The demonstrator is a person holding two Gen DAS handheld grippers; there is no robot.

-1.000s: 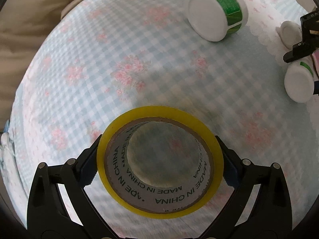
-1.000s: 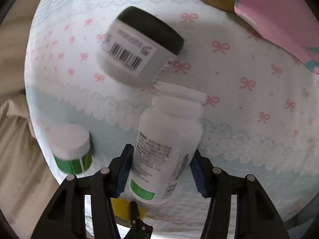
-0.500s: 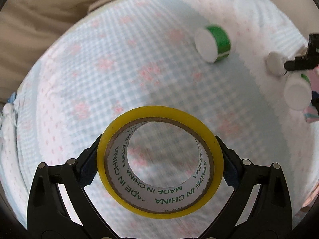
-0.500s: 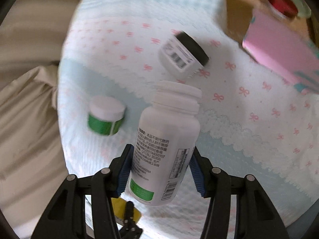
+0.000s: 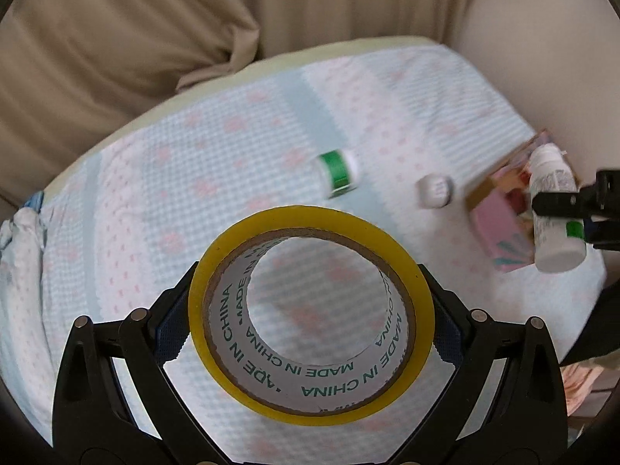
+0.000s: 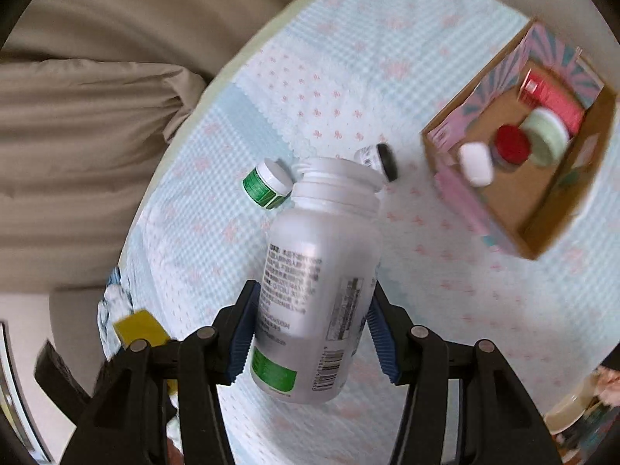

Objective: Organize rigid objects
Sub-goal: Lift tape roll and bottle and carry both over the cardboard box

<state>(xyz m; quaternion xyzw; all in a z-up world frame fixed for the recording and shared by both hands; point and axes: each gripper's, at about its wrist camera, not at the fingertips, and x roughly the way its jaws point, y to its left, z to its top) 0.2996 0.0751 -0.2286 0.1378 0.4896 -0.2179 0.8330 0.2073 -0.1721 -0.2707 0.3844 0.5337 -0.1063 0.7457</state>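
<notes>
**Both tools loaded, held high over the bed**

Left tool (image 5: 310, 325): pointing steeply down at the patterned bedsheet (image 5: 186, 193). Closed on a yellow tape roll (image 5: 310, 298), blue pads pressed against the roll's outer rim on either side, core hole facing the camera, "MADE IN CHINA" legible on the inner card. Roll clear of the sheet, carried in the air.

Right tool (image 6: 310, 333): also angled steeply down, rolled so the bed edge runs diagonally across its view. Clamped on a white pill bottle (image 6: 321, 271), blue pads on the bottle's lower body, cap end away from the camera, green patch on the label near the base. Same bottle (image 5: 554, 209) seen from the left wrist at far right, gripped by the black fingers, just in front of the box.

On the sheet below: small green-labelled jar (image 6: 267, 184) with white lid, lying tilted; near it a small white jar with black lid (image 6: 378, 159), on its side. Both apart from each other and from the box.

Open cardboard box (image 6: 480, 209), pink-patterned outside, to the right on the bed. Inside: red-capped container (image 6: 513, 143), pale green lid (image 6: 546, 135), white cap (image 6: 476, 162), red item (image 6: 550, 93) toward the back wall.

Beige bedding (image 6: 77, 116) bunched beyond the bed's edge.
</notes>
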